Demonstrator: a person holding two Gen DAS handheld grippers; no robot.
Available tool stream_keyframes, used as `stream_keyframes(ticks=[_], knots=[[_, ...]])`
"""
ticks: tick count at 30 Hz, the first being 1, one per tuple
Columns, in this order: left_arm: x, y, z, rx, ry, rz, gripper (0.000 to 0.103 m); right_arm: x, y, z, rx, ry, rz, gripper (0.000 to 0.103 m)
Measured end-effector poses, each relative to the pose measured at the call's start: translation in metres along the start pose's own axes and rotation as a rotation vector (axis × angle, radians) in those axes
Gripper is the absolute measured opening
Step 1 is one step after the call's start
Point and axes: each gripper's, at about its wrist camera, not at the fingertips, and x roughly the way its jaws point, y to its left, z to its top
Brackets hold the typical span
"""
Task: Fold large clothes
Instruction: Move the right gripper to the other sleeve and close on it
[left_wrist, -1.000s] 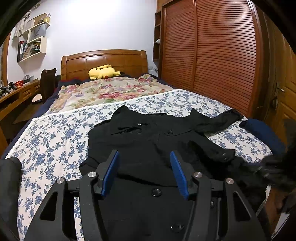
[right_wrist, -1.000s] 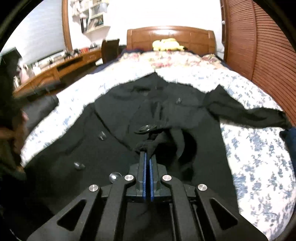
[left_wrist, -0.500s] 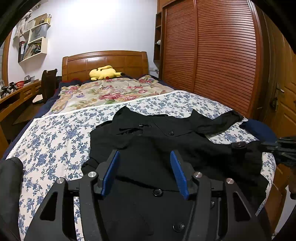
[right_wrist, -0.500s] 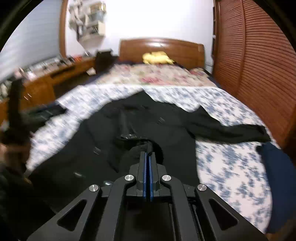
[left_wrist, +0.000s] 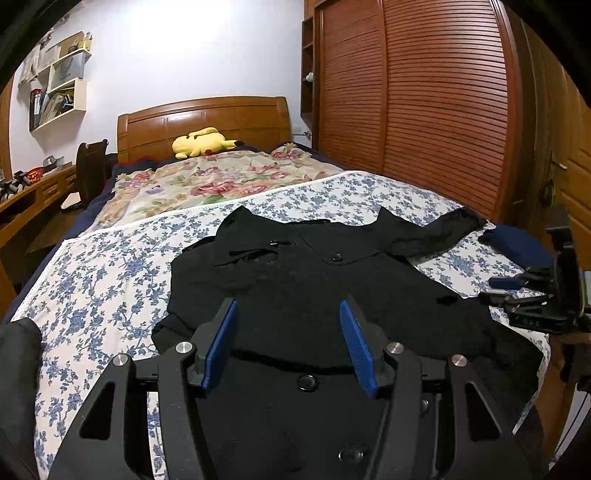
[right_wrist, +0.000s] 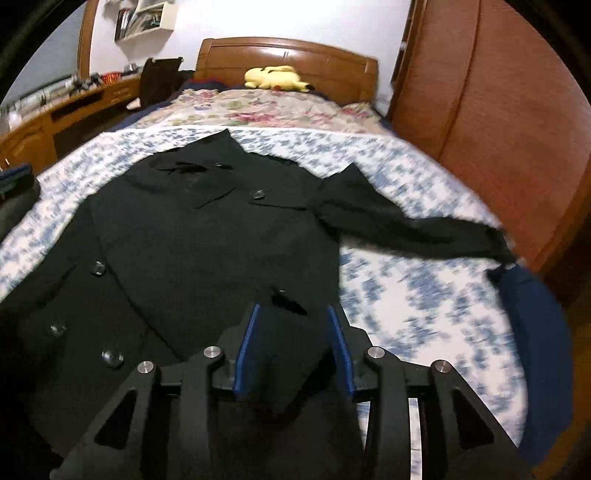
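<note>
With its blue pads spread wide, the left gripper (left_wrist: 288, 339) hovers empty above the black coat (left_wrist: 314, 280) lying flat on the floral bedspread (left_wrist: 103, 266). Likewise parted and empty, the right gripper (right_wrist: 291, 347) hangs over the coat's right edge.

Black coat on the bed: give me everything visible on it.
The coat is black, of a matte, wool-like cloth, with dark round buttons and a wide collar toward the headboard. It lies front up, spread flat on the blue-flowered sheet. One sleeve stretches out toward the wardrobe; a side panel looks folded across the front. Both grippers, left and right, are open above its lower part, gripping nothing.
</note>
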Motion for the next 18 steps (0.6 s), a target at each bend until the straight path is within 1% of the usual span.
stream_keyframes(ticks=[1,2,5,8,9,12,14,18], knots=[[0.003,-0.002,0.0,0.001,0.002,0.0,0.058,0.008,-0.003,0.001,0.011,0.02,0.05,0.039],[0.005,-0.003,-0.001,0.001,0.007,0.002,0.058,0.017,-0.004,0.0,0.018,0.04,0.066,0.039],[0.012,-0.008,-0.001,-0.001,0.018,0.001,0.058,0.04,-0.002,-0.006,-0.003,0.093,0.05,0.039],[0.018,-0.011,0.0,-0.009,0.025,-0.008,0.058,0.068,-0.001,-0.015,-0.007,0.17,0.068,0.039],[0.021,-0.013,0.0,-0.013,0.028,-0.013,0.058,0.075,-0.001,-0.014,-0.004,0.181,0.078,0.039],[0.028,-0.016,0.0,-0.021,0.034,-0.015,0.058,0.082,-0.003,-0.015,0.011,0.146,0.096,0.04],[0.034,-0.018,0.0,-0.029,0.039,-0.013,0.058,0.082,-0.005,-0.014,0.014,0.138,0.102,0.04],[0.04,-0.023,-0.001,-0.033,0.042,-0.016,0.058,0.073,-0.008,-0.023,0.005,0.13,0.096,0.041]])
